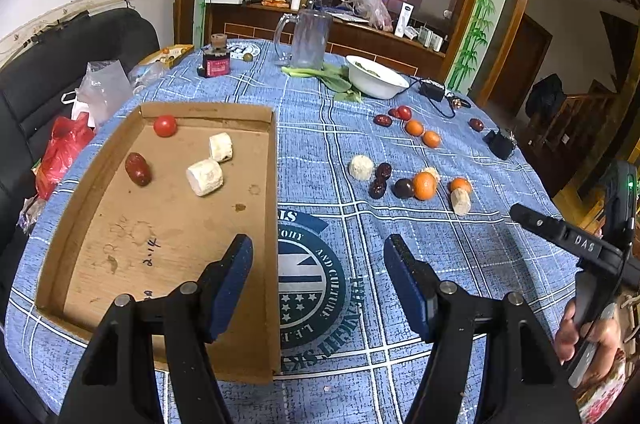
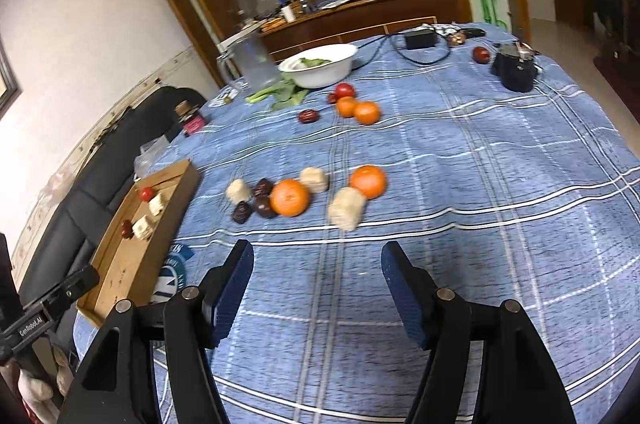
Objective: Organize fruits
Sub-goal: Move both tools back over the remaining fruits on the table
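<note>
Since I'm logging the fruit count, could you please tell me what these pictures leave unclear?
- Bowl: contents mostly behind its rim in both views; only green leaves show.
- Tray: near edge hidden behind the left tongs, left view.
- Dark fruits: motion blur, right view; kind unclear.
- Small round thing beside the jar: too small, left view.
</note>
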Demonstrator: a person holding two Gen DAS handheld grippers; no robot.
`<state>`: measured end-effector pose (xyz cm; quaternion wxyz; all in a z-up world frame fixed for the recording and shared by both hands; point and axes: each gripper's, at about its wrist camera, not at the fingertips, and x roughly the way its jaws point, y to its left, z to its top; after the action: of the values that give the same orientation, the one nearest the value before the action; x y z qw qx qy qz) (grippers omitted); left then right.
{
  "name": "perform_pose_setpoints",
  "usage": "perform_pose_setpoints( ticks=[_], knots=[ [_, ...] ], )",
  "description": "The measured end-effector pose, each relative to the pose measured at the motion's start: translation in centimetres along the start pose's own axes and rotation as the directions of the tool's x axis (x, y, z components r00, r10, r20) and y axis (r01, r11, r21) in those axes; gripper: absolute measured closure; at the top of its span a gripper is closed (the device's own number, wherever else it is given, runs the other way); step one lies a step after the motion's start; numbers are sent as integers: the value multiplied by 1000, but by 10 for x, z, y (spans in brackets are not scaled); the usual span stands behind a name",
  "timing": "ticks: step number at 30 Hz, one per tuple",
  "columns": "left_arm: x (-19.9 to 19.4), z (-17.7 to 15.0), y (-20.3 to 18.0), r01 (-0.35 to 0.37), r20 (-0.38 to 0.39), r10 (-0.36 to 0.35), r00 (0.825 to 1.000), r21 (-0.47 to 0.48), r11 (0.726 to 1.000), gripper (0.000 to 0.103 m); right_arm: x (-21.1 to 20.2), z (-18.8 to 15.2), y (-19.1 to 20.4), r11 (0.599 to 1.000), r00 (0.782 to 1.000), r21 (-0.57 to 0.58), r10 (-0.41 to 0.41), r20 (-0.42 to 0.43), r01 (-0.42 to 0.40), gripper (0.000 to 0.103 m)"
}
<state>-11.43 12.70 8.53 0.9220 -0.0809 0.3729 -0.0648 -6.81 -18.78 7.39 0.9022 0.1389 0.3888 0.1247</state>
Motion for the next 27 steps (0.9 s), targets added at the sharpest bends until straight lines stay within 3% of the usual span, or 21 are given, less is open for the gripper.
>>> perform_pose_setpoints(
  ticks=[13, 27],
  knots=[
    [23, 2, -2, -4, -42, 4, 999, -4, 1000, 36, 1, 21, -25, 999, 999, 36, -26, 21, 25, 33],
    [50, 15, -18, 0, -76, 3, 997, 47, 999, 36, 31, 35, -39, 998, 999, 61, -18, -37, 21, 33]
  ],
)
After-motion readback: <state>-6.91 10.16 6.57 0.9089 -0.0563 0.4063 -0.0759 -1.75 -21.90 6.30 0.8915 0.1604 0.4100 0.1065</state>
